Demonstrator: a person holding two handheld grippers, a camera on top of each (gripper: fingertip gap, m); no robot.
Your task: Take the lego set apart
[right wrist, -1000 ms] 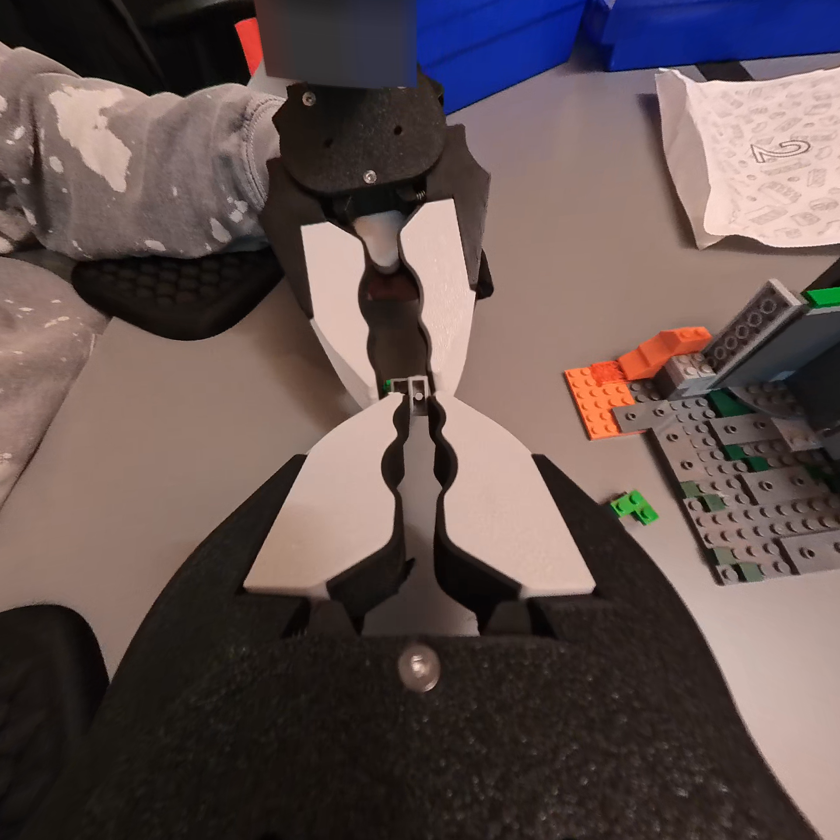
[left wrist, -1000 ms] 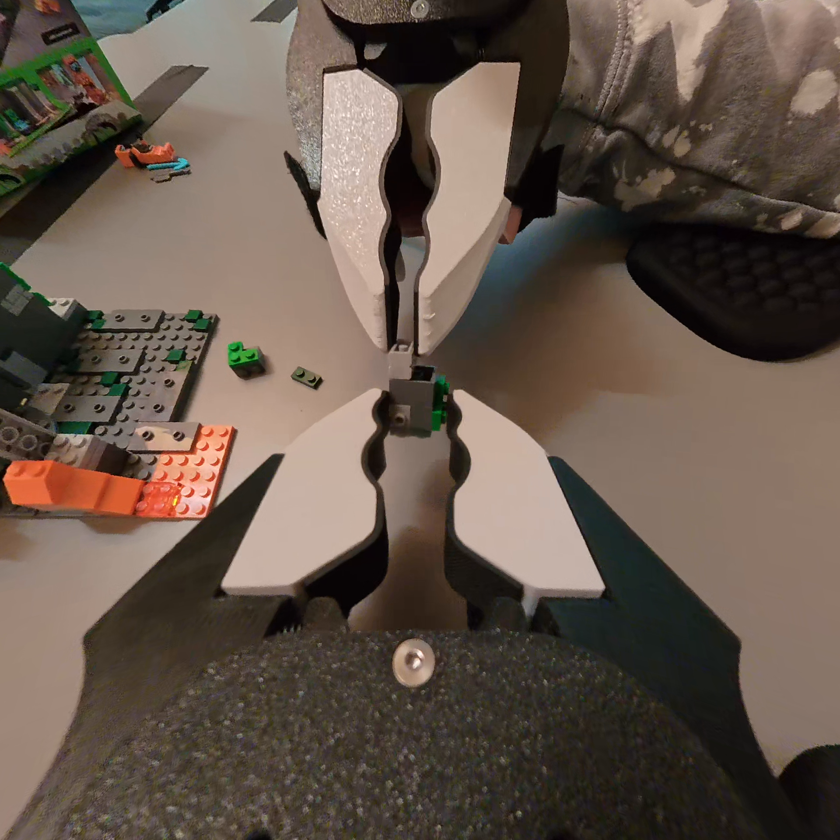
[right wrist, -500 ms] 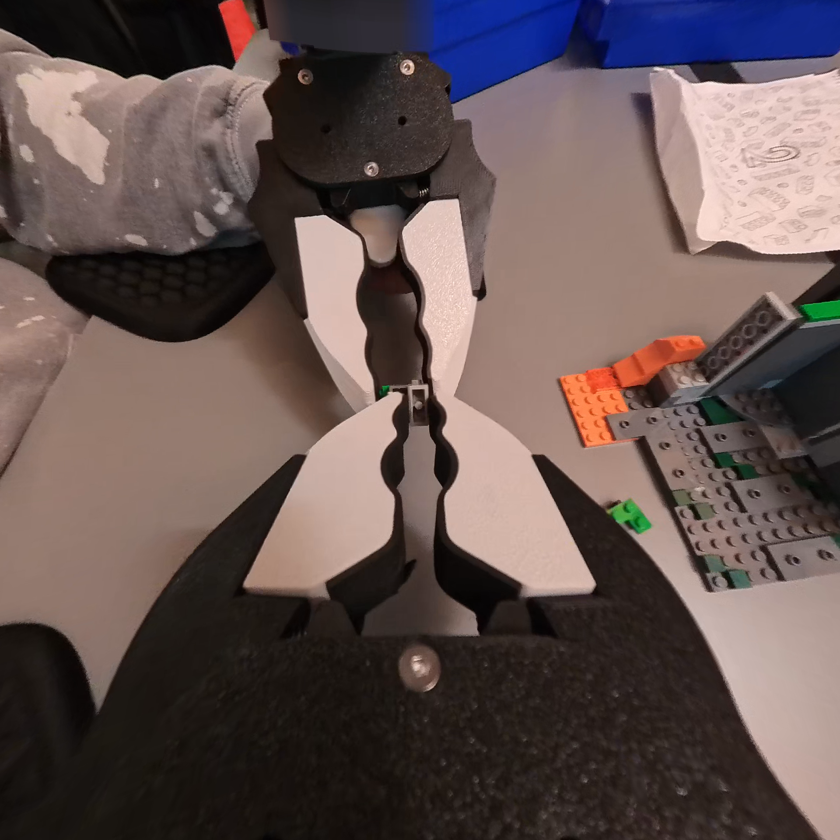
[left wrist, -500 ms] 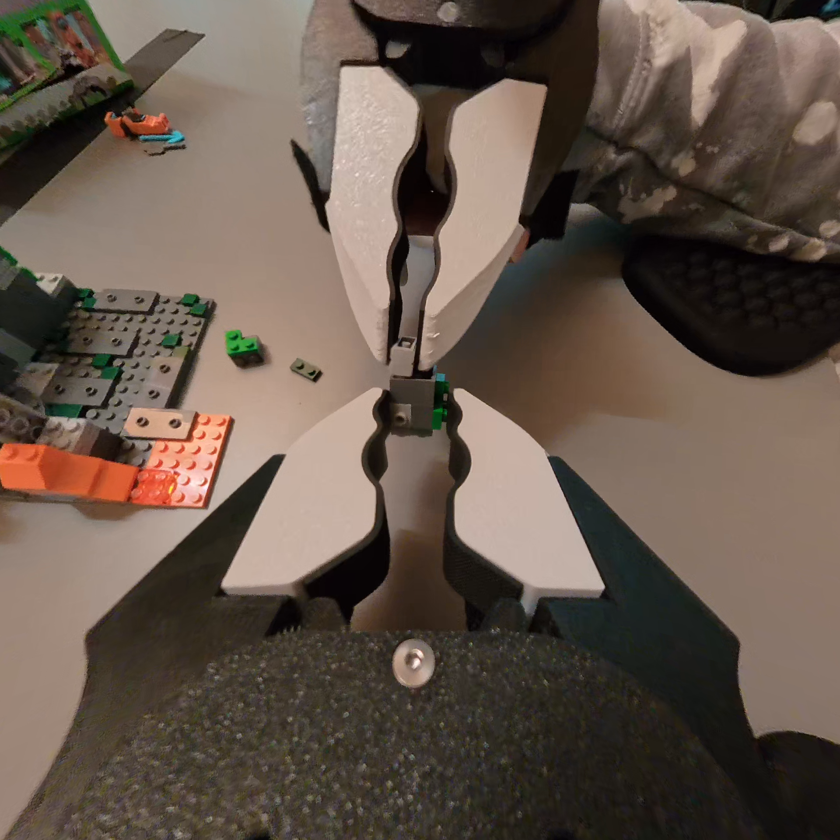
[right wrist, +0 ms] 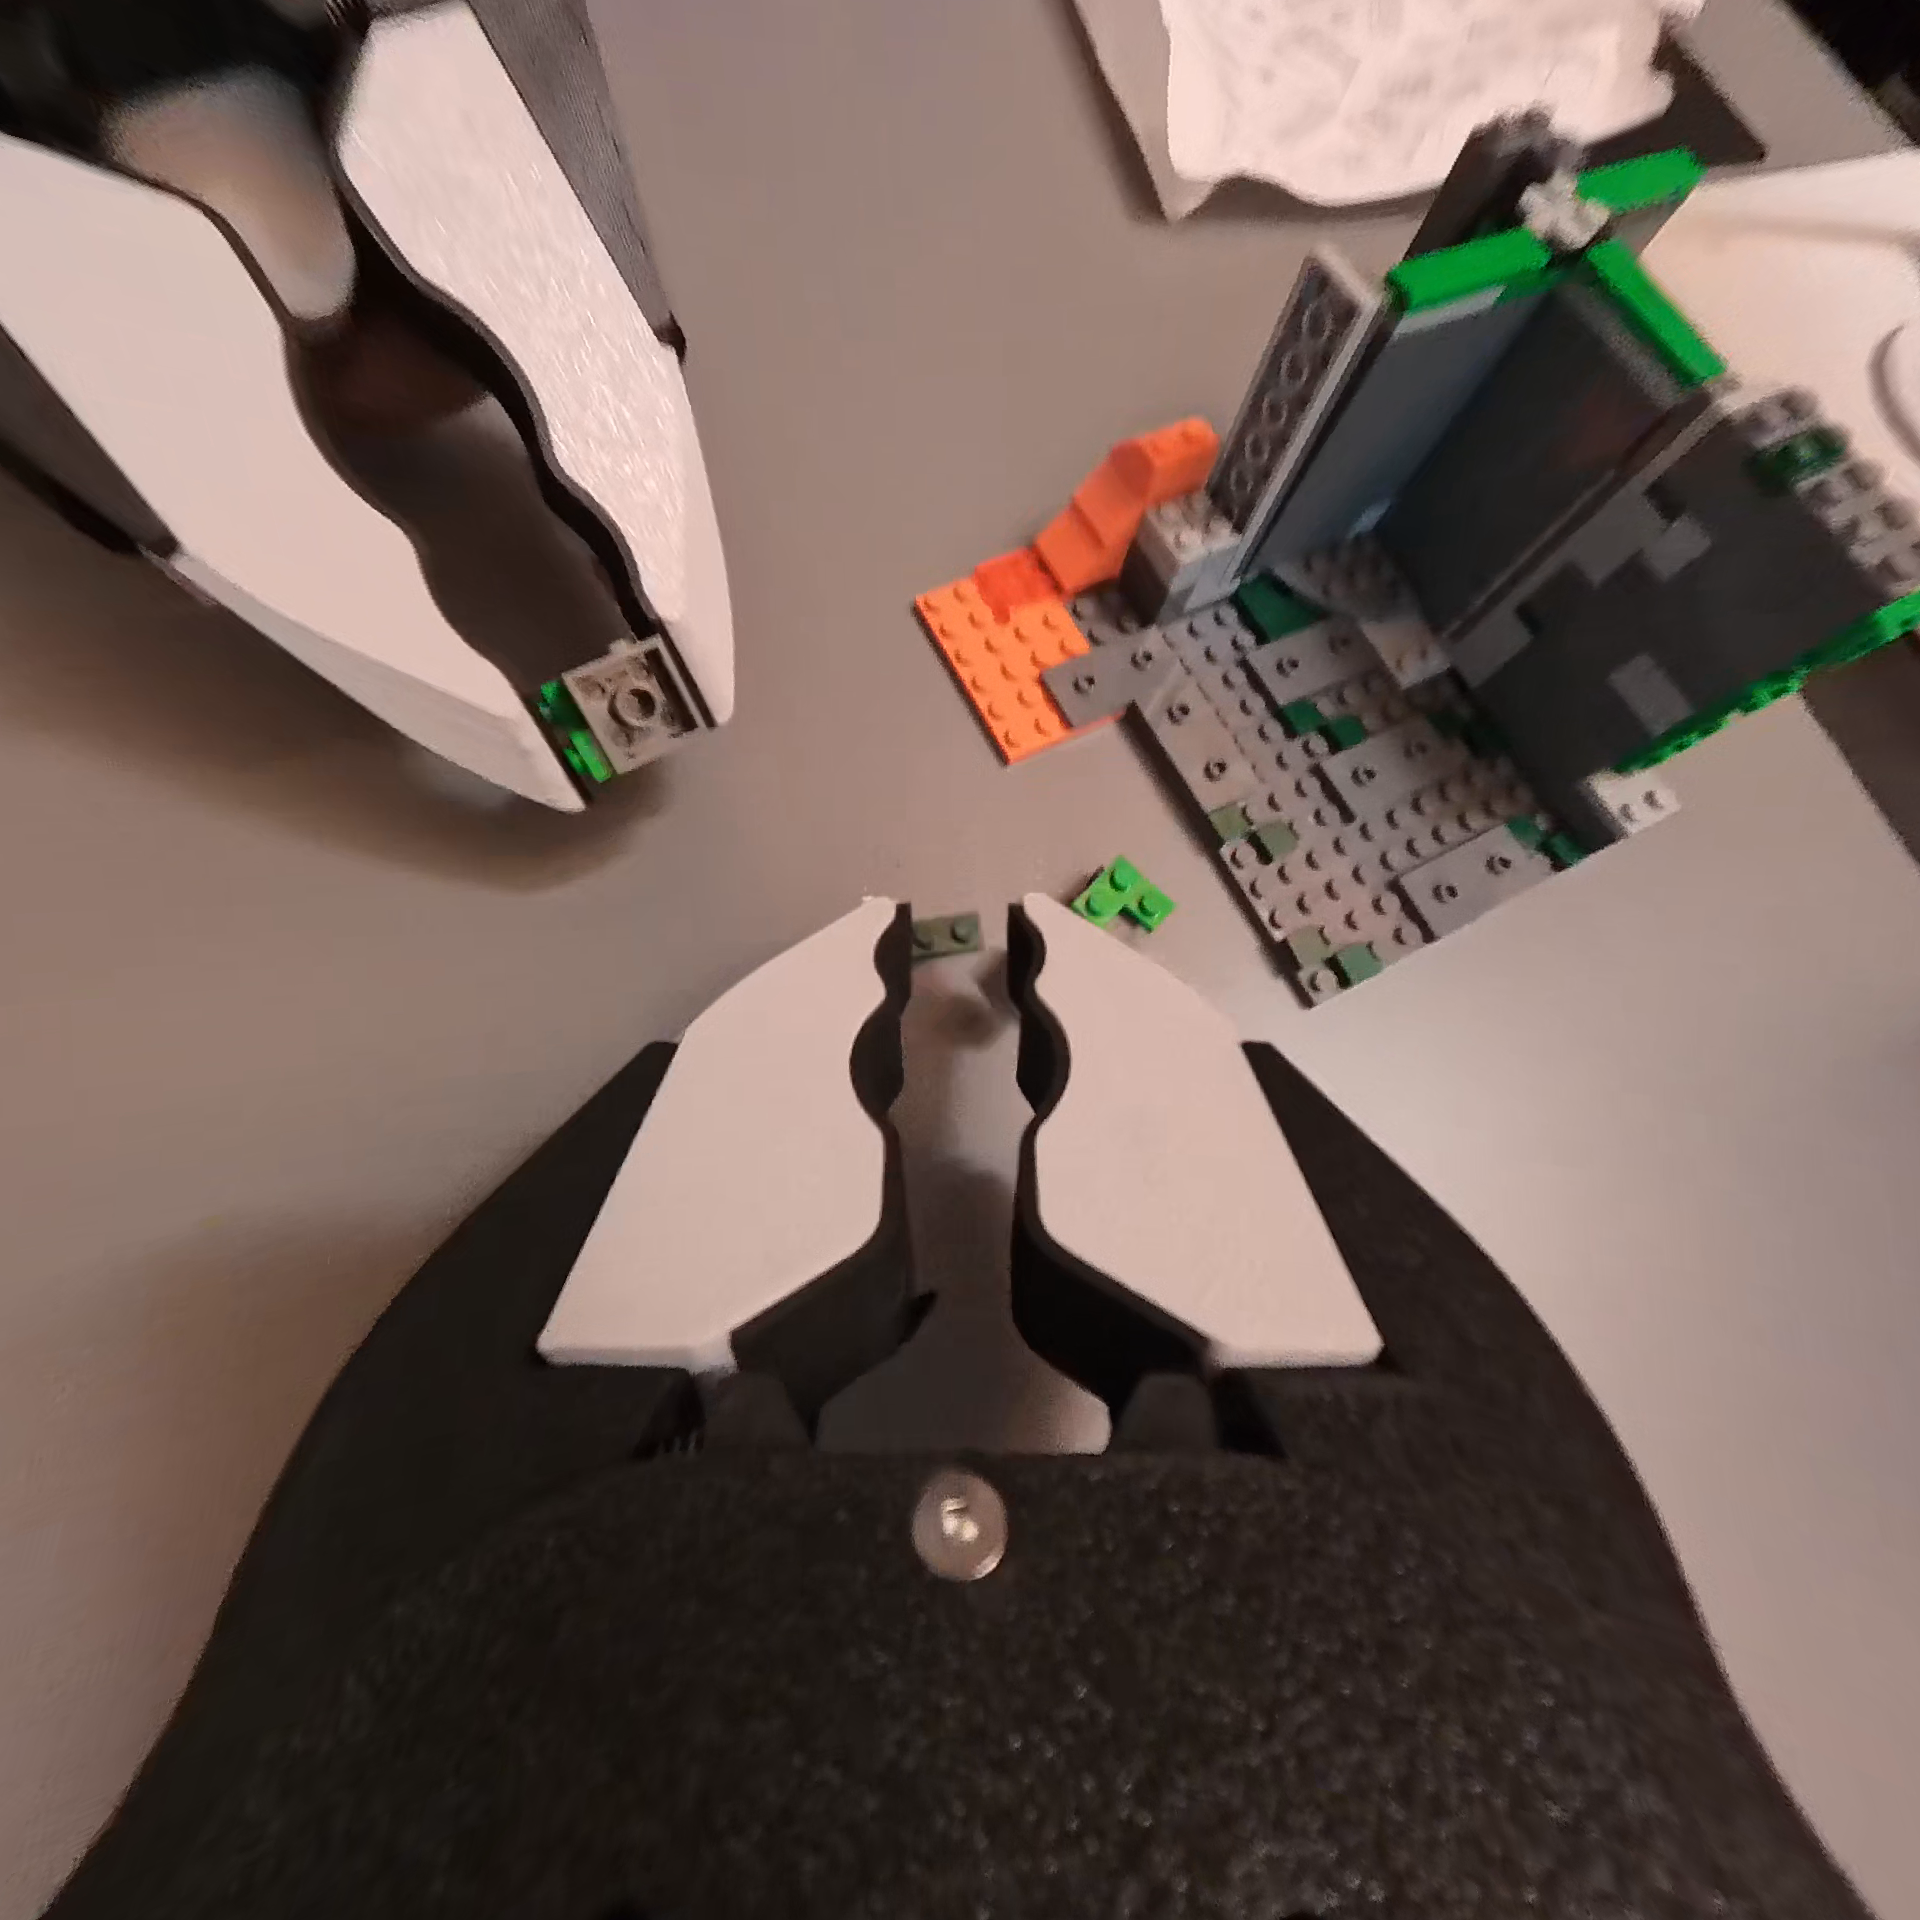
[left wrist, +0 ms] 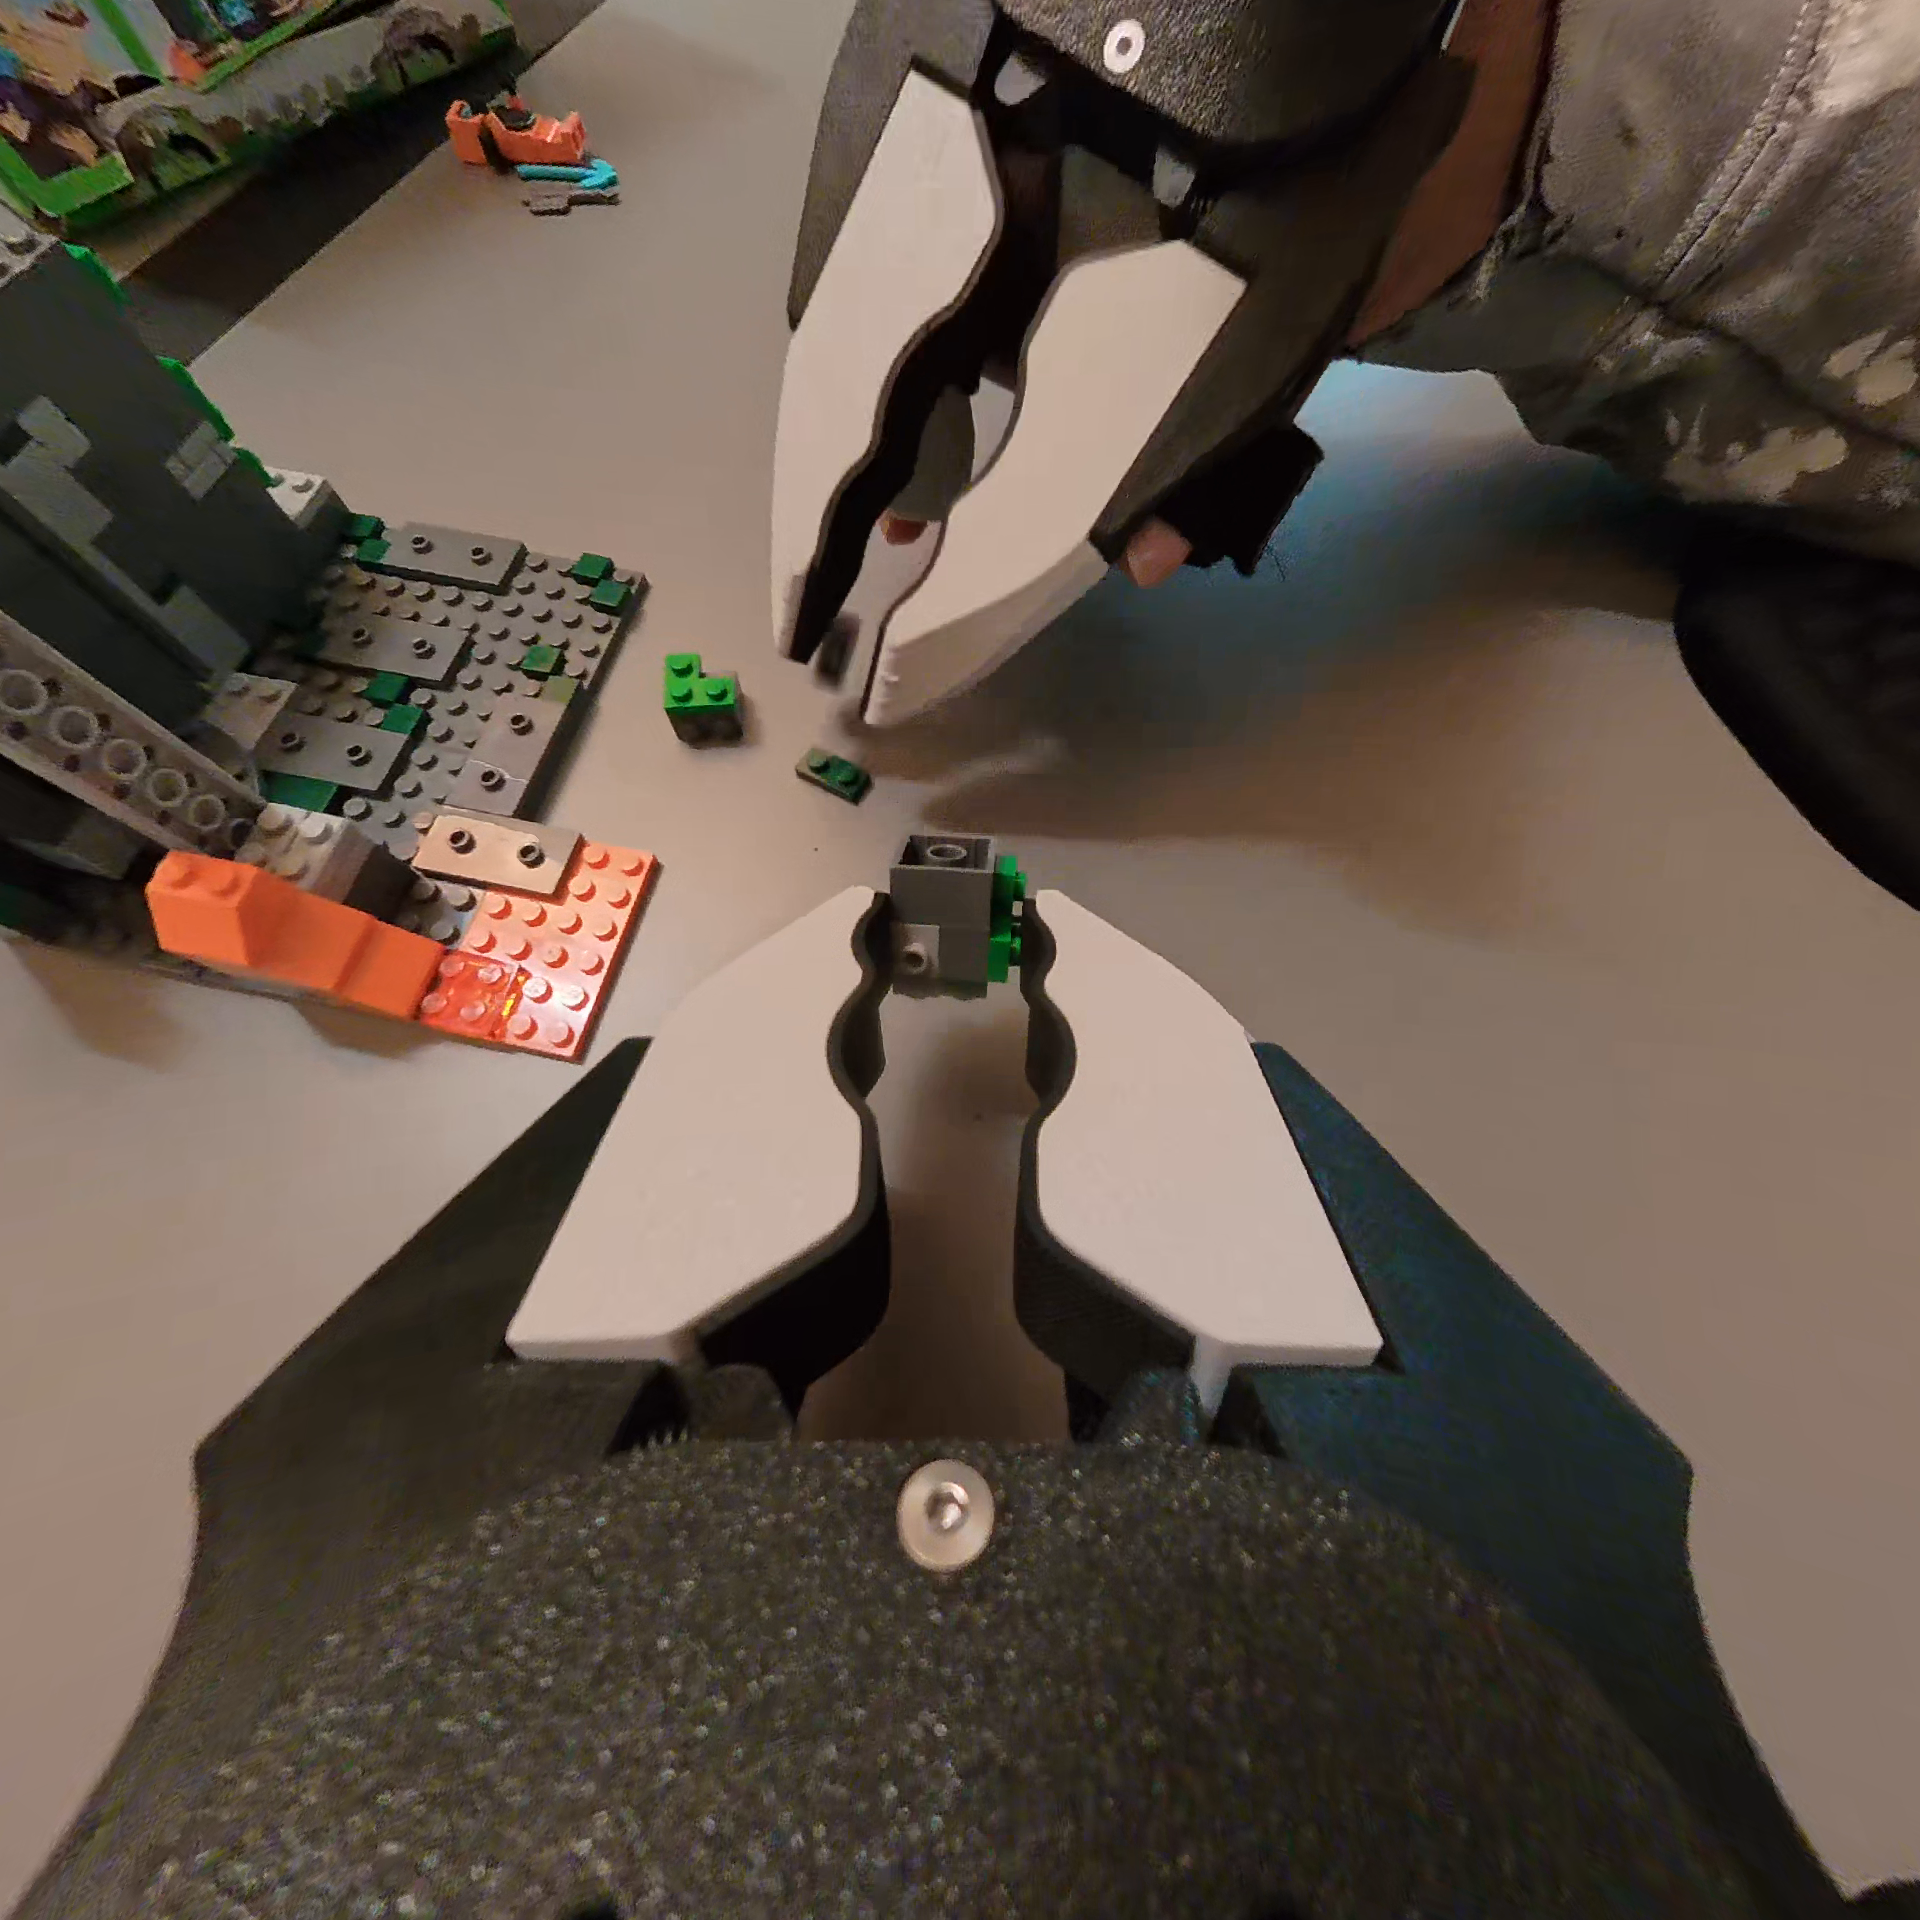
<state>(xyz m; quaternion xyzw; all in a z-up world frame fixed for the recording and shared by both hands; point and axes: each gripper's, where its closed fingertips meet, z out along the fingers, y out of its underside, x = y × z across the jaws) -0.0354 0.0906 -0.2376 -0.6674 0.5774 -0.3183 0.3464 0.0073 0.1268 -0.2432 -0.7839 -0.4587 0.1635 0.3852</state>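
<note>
My left gripper (left wrist: 951,914) is shut on a small grey brick (left wrist: 940,920) with green plates on its right side, held above the table. It also shows in the right wrist view (right wrist: 623,727) at the upper left, with the grey brick (right wrist: 629,712). My right gripper (right wrist: 954,920) is open, low over a dark green plate (right wrist: 945,932) on the table. A small blurred grey piece (right wrist: 971,1013) sits loose between its fingers. In the left wrist view the right gripper (left wrist: 847,675) points down beside a green corner brick (left wrist: 701,696). The lego set (left wrist: 416,665) stands at the left.
The set's grey baseplate (right wrist: 1403,790) has an orange corner plate (right wrist: 997,675) and tall dark walls. The lego box (left wrist: 208,94) and loose orange and teal pieces (left wrist: 530,145) lie far left. A white paper bag (right wrist: 1351,94), a black pad (left wrist: 1808,686) and a person's sleeve (left wrist: 1714,208) are nearby. The grippers' ends are close to 6 cm from one another.
The two grippers have pulled apart. The right gripper took the small grey piece off the grey brick, swung towards the loose green pieces and opened. The left gripper still holds the grey brick.
</note>
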